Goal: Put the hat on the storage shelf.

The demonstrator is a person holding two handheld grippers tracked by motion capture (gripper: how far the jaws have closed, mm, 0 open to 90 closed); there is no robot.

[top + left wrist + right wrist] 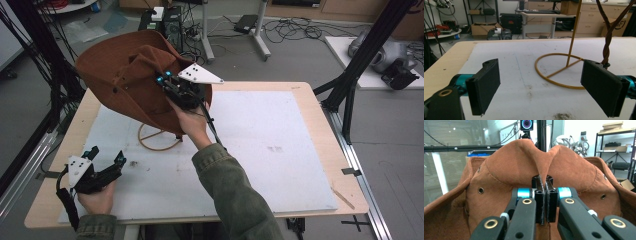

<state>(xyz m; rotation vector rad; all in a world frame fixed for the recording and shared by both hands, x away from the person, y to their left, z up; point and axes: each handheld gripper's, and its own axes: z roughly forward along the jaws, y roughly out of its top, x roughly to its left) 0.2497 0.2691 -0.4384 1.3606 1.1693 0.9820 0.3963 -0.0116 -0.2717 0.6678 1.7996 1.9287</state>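
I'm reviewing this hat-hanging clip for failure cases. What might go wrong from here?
The right gripper holds the hat by only a thin pinched fold of its crown, so the fabric might slip out. The stand is a slim wire ring and pole with nothing holding it; the left gripper is open and apart from it, so a nudge from the hat may tip it. The dangling cord could snag the pole.

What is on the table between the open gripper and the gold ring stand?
Nothing but bare white mat lies between the left gripper and the gold ring stand, seen in the left gripper view.
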